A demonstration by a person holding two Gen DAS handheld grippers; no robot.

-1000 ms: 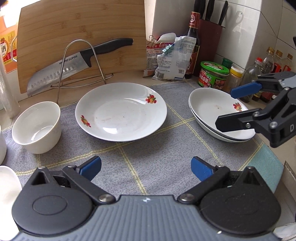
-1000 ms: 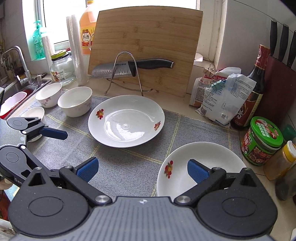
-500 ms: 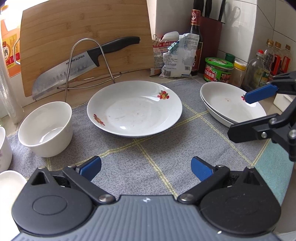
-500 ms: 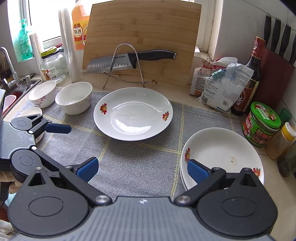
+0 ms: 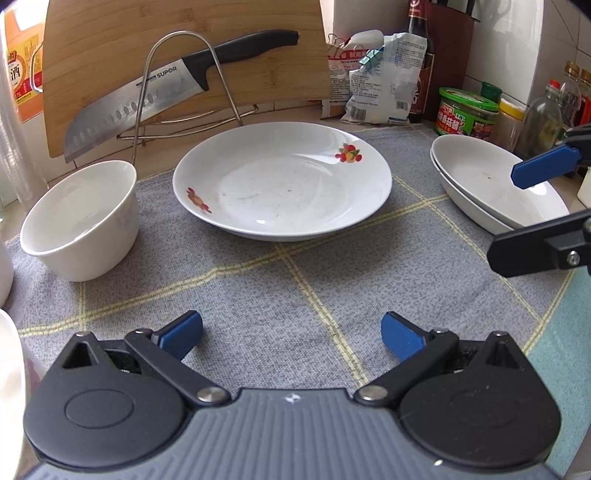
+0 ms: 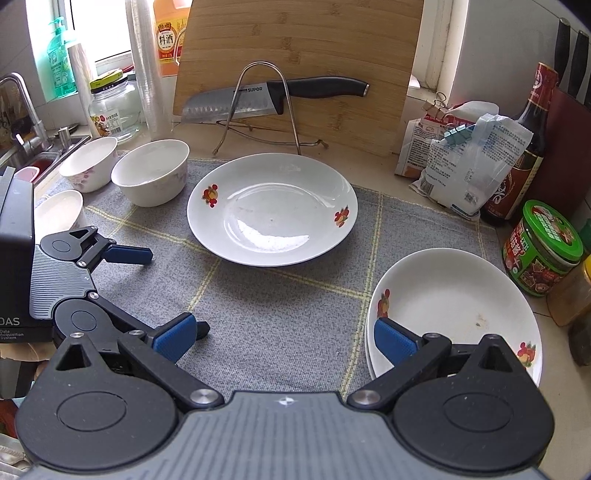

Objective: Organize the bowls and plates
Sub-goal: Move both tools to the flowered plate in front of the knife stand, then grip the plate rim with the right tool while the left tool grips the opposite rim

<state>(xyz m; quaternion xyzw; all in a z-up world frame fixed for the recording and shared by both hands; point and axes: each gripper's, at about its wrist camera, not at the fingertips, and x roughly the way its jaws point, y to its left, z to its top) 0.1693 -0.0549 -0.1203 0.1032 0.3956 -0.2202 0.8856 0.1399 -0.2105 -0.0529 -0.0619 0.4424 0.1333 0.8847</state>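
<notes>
White tiled wall [image 5: 517, 44]; daylit window [image 6: 103, 29]; sink [image 6: 26, 155] at left.

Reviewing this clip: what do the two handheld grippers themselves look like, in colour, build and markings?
Both match. The left gripper and right gripper have blue textured fingertip pads on black linkage arms with silver pivot screws, two round black housings, and a ribbed grey body bearing a small white emblem. In the right wrist view, the left gripper's black rear block carries white lettering, partly cut off. No cables, hands or sleeves show.
</notes>
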